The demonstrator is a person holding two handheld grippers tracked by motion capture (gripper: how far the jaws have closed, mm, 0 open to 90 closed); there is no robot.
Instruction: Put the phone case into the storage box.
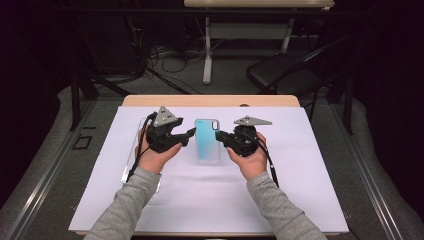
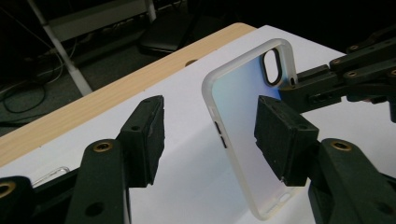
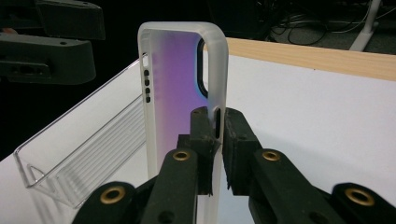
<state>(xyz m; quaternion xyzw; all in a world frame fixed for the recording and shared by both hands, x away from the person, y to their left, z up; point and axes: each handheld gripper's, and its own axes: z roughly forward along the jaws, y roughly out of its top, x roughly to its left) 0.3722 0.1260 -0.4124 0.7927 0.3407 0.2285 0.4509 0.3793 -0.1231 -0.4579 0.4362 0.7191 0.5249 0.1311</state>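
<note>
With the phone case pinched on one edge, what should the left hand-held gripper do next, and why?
Probably close onto the free long edge of the phone case. The right hand-held gripper already clamps the opposite edge, while the left hand-held gripper stands open astride the near edge, pads not pressing.

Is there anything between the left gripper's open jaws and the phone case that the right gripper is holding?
Nothing visible. The left gripper is open beside the phone case, with bare white mat between its pads and the case's rim. The right gripper pinches the opposite rim.
</note>
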